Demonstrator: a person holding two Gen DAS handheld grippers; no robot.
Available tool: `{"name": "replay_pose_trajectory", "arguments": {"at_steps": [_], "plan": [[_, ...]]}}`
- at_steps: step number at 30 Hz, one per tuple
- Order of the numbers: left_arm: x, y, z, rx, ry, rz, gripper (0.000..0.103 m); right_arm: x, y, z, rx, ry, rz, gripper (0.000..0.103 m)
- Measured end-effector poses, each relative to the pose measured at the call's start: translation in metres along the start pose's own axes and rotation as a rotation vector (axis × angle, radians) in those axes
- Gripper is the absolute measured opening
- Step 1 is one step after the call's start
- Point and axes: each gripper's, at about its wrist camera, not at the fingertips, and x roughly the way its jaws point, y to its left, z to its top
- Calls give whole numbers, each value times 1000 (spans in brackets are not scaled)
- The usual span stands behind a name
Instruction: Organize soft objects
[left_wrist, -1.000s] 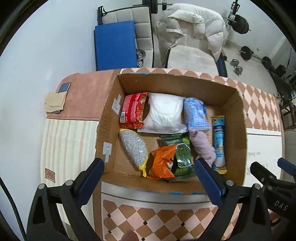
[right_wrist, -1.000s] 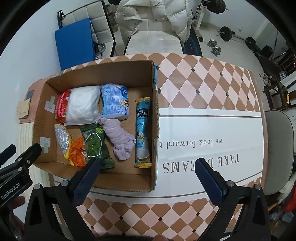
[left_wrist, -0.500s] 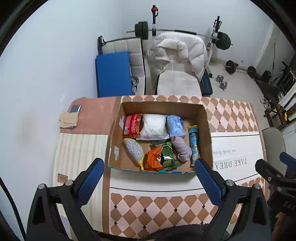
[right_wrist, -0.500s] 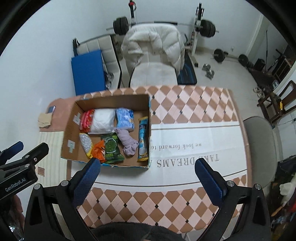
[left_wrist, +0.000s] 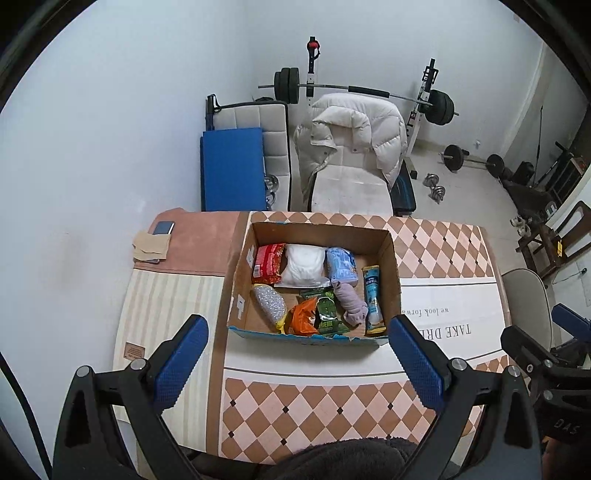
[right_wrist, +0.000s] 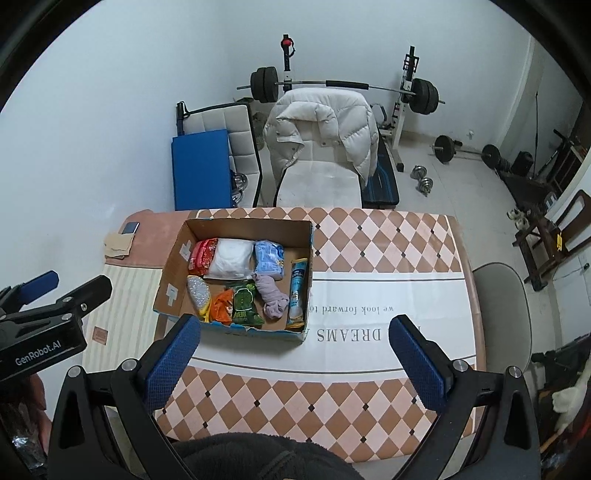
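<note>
An open cardboard box (left_wrist: 236, 291) (right_wrist: 171, 269) stands on the table's left half. It holds several soft items: a red packet (left_wrist: 269, 258), a white bag (left_wrist: 304, 261), a light blue pack (left_wrist: 341, 264), a silver pouch (left_wrist: 269, 302), an orange bag (left_wrist: 304, 316), a green bag (left_wrist: 327, 308), a purple cloth (left_wrist: 351, 301) (right_wrist: 271, 295) and a blue tube (left_wrist: 373, 299). My left gripper (left_wrist: 297, 354) is open and empty, high above the table in front of the box. My right gripper (right_wrist: 291, 354) is open and empty, to the box's right.
The table has a checked cloth (right_wrist: 369, 251) with printed text. A phone (left_wrist: 164, 228) and a beige cloth (left_wrist: 151, 245) lie at the far left corner. Behind the table stand a chair with a white jacket (left_wrist: 351, 147), a blue mat (left_wrist: 232, 168) and a barbell rack (left_wrist: 369, 90).
Both grippers have pulled up and back from the box, so the whole table and room now show. Both stay open and empty. The box contents have not moved.
</note>
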Motion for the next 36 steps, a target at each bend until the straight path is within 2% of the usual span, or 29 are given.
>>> {"name": "replay_pose_trajectory", "arguments": {"at_steps": [9, 18, 24, 36], "plan": [[-2, 0, -8, -10, 9, 0, 100, -5, 0, -3, -3, -19, -28, 103], [15, -4, -14, -2, 3, 31, 103, 16, -6, -5, 19, 3, -73, 103], [25, -4, -19, -11, 27, 33, 103, 25, -9, -7, 29, 18, -75, 103], [24, -1, -20, -24, 24, 34, 103, 26, -8, -10, 16, 13, -63, 103]]}}
